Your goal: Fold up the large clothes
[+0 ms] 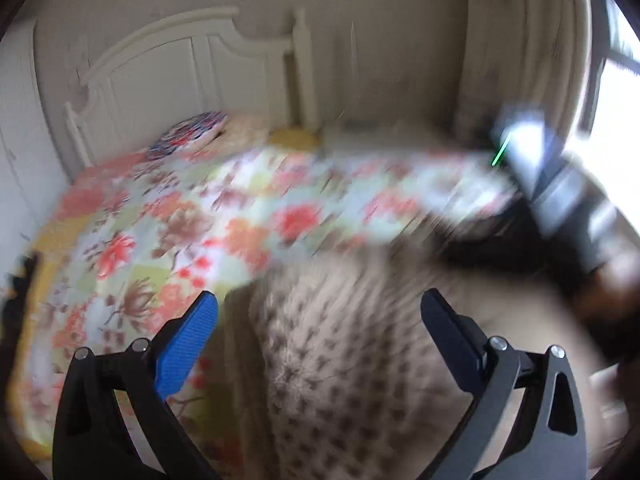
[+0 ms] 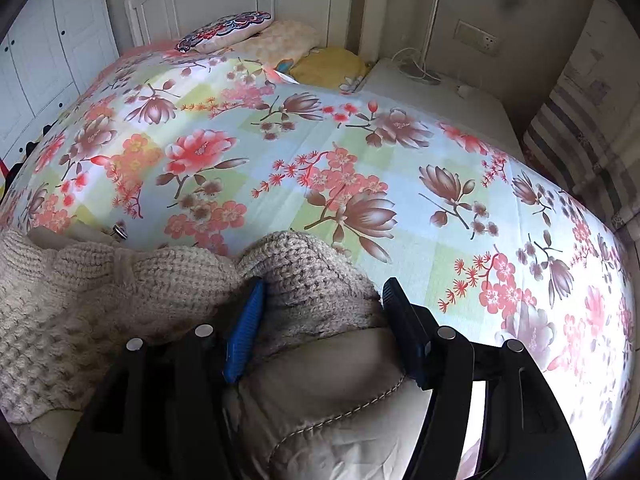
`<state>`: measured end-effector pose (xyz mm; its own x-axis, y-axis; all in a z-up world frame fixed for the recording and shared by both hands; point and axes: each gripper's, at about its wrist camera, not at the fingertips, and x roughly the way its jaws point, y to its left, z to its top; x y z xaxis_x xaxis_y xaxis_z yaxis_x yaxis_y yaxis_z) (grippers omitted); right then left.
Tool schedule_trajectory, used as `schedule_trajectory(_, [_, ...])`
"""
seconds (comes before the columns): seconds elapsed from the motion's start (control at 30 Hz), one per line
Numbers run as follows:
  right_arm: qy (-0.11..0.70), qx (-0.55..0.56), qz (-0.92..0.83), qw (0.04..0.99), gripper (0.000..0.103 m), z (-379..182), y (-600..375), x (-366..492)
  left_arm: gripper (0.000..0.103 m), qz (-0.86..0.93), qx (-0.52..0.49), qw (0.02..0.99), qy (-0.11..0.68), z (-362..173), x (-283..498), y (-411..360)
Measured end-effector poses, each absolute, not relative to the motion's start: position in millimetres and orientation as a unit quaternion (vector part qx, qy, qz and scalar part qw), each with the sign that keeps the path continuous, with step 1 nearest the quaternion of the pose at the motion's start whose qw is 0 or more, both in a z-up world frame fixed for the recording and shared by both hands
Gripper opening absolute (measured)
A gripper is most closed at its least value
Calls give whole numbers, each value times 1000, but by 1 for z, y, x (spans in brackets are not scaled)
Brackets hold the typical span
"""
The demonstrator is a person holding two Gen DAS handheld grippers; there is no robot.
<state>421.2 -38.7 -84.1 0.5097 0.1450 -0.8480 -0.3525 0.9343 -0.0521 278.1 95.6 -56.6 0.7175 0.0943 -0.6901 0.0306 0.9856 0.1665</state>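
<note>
A bed with a flowered sheet [image 2: 360,152] fills most of the room, its white headboard [image 1: 192,64] against the far wall. White cupboard doors [image 2: 48,60] stand along the far side of the bed. A bare white mattress edge [image 2: 440,100] shows beside the sheet near the wall, with a white cable lying on it. At the head of the bed lie a patterned pillow [image 2: 224,30], a pale cream pillow [image 2: 280,42] and a yellow cushion [image 2: 328,66], side by side.

The task's thing, a cream knitted sweater [image 2: 100,300], lies bunched on the near edge of the bed, over a smoother beige layer with a stitched seam.

The right gripper [image 2: 320,300] points down at the bed with a thick fold of the sweater between its jaws; both pads press against the knit, so it is grasping the sweater. The left gripper [image 1: 320,312] hovers above the sweater in a blurred view, its jaws spread wide and nothing between them.
</note>
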Motion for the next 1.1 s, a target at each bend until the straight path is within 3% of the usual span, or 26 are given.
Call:
schedule_trajectory(0.1, [467,-94,144,867,61,-83,-40,419,101,-6,-11,928,373,-86,282,125])
schedule_trajectory(0.27, [445,-86,139,881,63,-64,-43,404,101,31,62,939,338,-79,266,112])
schedule_trajectory(0.43, [384,-18,212,898,74,-17,-62,333,101,22,52,938,342,-79,265,114])
schedule_trajectory(0.57, [336,-68,240,908,84,-1,-64,267,101,23,54,938,340,-81,268,113])
schedule_trajectory(0.67, [354,-94,260,894,86,-27,-55,244,101,25,57,938,340,-82,267,113])
schedule_trajectory(0.73, [354,-104,262,892,98,-60,-45,239,101,29,77,938,336,-84,268,107])
schedule_trajectory(1.1, [334,-81,268,900,99,-66,-48,241,101,29,76,939,334,-83,268,108])
